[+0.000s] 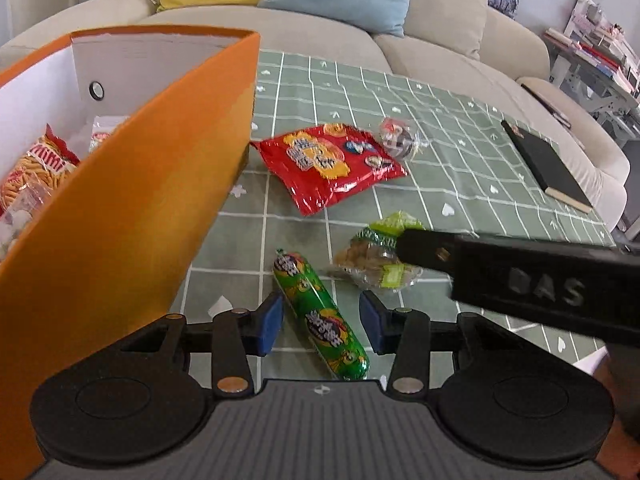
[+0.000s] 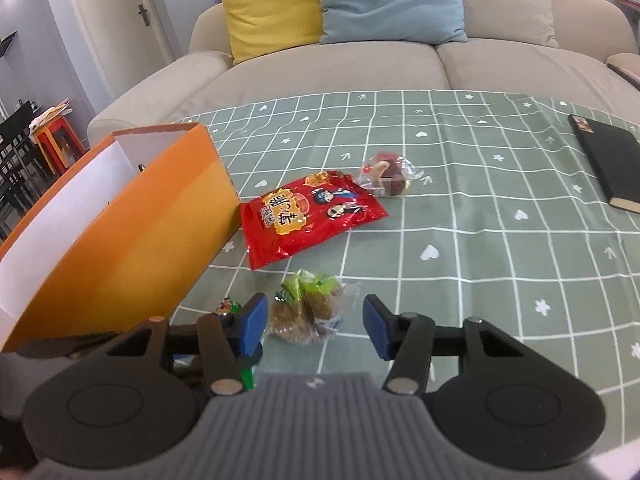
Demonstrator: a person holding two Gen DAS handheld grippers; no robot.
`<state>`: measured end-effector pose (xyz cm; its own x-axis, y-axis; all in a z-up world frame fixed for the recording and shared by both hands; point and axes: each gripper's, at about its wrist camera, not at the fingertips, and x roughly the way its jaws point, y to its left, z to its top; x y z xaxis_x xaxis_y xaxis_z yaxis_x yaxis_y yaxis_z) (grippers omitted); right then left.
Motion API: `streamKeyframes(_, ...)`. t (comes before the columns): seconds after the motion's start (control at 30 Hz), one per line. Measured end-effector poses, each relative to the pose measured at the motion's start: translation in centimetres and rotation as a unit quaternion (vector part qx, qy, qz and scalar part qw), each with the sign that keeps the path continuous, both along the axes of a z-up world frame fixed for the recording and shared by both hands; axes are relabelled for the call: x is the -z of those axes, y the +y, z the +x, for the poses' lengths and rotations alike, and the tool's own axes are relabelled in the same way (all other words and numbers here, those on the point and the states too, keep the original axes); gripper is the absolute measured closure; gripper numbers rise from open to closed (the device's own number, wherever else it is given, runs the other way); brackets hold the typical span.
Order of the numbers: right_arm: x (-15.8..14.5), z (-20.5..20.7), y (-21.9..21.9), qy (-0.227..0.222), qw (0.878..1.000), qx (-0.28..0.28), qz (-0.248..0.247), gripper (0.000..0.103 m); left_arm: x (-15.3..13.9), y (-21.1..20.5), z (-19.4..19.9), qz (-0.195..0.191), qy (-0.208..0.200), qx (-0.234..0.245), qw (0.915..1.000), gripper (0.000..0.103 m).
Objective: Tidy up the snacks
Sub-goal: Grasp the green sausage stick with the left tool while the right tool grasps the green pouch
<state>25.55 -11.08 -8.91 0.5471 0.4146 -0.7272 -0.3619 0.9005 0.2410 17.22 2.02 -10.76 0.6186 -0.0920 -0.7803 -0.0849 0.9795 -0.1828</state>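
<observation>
A green sausage-shaped snack [image 1: 320, 320] lies on the table between the open jaws of my left gripper [image 1: 321, 322]. A clear pack of brown nuts with a green label [image 1: 374, 258] lies just beyond; it also shows in the right wrist view [image 2: 308, 308], between the open jaws of my right gripper [image 2: 315, 326]. One black finger of the right gripper [image 1: 500, 268] reaches in from the right over that pack. A red snack bag [image 1: 330, 164] [image 2: 308, 216] lies mid-table. A small clear pack with dark candy [image 1: 400, 138] [image 2: 390, 178] sits behind it. The orange box [image 1: 132, 208] [image 2: 132, 236] at left holds several snacks.
A black notebook [image 1: 546, 166] [image 2: 612, 166] lies at the table's right side on the green checked cloth [image 2: 480, 240]. A beige sofa [image 2: 360, 68] with yellow and blue cushions stands behind the table.
</observation>
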Motion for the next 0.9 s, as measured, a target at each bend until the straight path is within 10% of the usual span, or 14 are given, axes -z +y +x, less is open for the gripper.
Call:
streamKeyframes(0.6, 2.9, 2.1, 1.2, 0.033, 0.999, -0.013, 0.0, 0.048, 0.3, 0.3, 0.4, 0.011, 0.007, 0.026, 0.9996, 0.068)
streamKeyframes(0.9, 3.0, 1.8, 1.4, 0.041, 0.999, -0.012, 0.0, 0.063, 0.2, 0.2, 0.2, 0.021, 0.004, 0.036, 0.9991, 0.07)
